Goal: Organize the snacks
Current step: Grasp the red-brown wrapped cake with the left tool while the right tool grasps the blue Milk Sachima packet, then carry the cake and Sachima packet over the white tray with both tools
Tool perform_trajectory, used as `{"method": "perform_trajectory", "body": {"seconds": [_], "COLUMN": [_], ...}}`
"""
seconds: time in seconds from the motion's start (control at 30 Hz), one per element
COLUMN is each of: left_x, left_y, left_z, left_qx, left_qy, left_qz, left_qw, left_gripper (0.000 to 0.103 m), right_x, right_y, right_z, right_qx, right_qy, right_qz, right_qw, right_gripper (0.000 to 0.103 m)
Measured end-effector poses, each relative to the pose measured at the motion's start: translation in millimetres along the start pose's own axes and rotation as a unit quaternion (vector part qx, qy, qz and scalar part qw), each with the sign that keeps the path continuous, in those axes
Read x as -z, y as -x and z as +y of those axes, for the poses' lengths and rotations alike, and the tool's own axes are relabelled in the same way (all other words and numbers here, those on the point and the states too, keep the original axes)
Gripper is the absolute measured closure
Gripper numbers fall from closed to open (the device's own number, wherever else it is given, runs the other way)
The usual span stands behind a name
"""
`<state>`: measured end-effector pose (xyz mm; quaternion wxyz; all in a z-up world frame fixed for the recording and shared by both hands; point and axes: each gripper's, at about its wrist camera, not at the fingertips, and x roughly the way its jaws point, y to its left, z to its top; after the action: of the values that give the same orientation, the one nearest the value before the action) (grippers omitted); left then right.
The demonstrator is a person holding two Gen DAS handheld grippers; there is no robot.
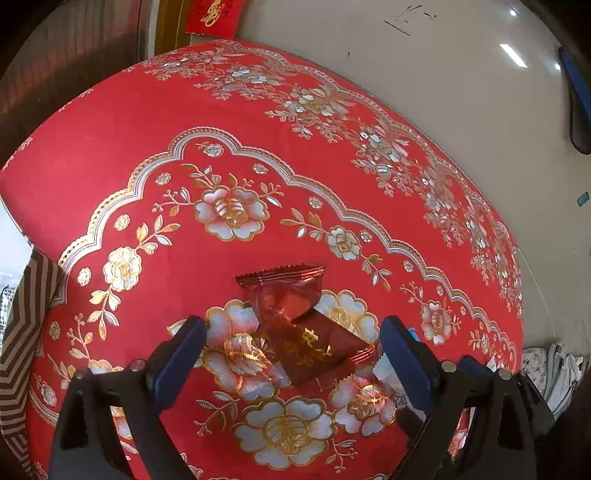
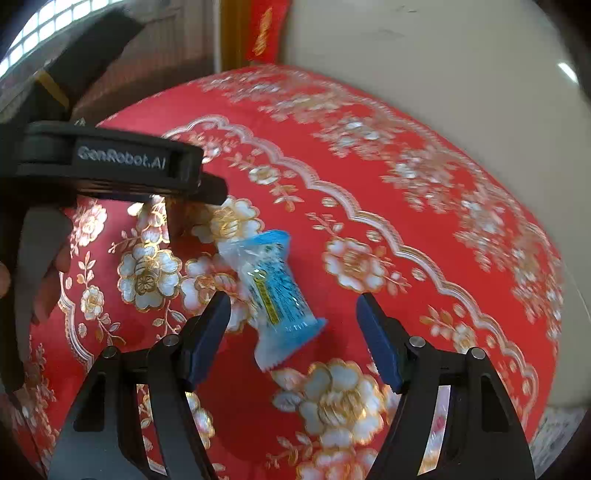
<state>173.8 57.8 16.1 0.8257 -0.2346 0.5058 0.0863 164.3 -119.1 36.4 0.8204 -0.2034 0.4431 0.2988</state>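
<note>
A dark red snack packet with gold characters (image 1: 299, 325) lies on the red floral tablecloth (image 1: 110, 155). My left gripper (image 1: 291, 332) is open, its blue pads on either side of the packet, not touching it. A blue and white snack packet (image 2: 271, 291) lies on the same cloth (image 2: 424, 236). My right gripper (image 2: 291, 306) is open, its pads straddling the blue packet's near end. The left gripper's black body (image 2: 110, 166) shows at the left of the right wrist view, held by a hand.
A brown striped bag or box (image 1: 22, 332) stands at the cloth's left edge. A small white item (image 1: 386, 369) lies by the left gripper's right finger. A beige wall (image 1: 461, 74) and a red hanging (image 1: 214, 16) stand behind the table.
</note>
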Motion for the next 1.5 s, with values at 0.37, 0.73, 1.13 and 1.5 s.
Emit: {"method": "perform_trajectory", "body": {"seconds": [0.37,0.73,1.13,1.5], "left_x": [-1.0,1.0,38.7,94.6], "left_y": [-3.2,1.3,32.9,85.8], "left_z": [-2.1,0.0,38.5,47.7], "left_qx": [-0.009,-0.013,0.006,-0.019], "left_qy": [-0.009,-0.037,-0.084,-0.156], "left_qz": [-0.007,-0.018,-0.022,-0.079], "left_qw": [0.9999,0.9991,0.9962,0.9844], "left_gripper": [0.008,0.050,0.057,0.057], "right_x": [-8.6,-6.3,33.4,64.6], "right_y": [-25.7,-21.1,8.6,45.5], "right_z": [3.7,13.4,59.2,101.2], "right_qx": [-0.039,-0.018,-0.009,-0.001], "right_qy": [-0.016,-0.032,-0.054,-0.092], "right_qz": [0.023,0.024,-0.006,-0.038], "right_qw": [0.999,0.999,0.998,0.995], "right_gripper": [0.047,0.074,0.074,0.074]}}
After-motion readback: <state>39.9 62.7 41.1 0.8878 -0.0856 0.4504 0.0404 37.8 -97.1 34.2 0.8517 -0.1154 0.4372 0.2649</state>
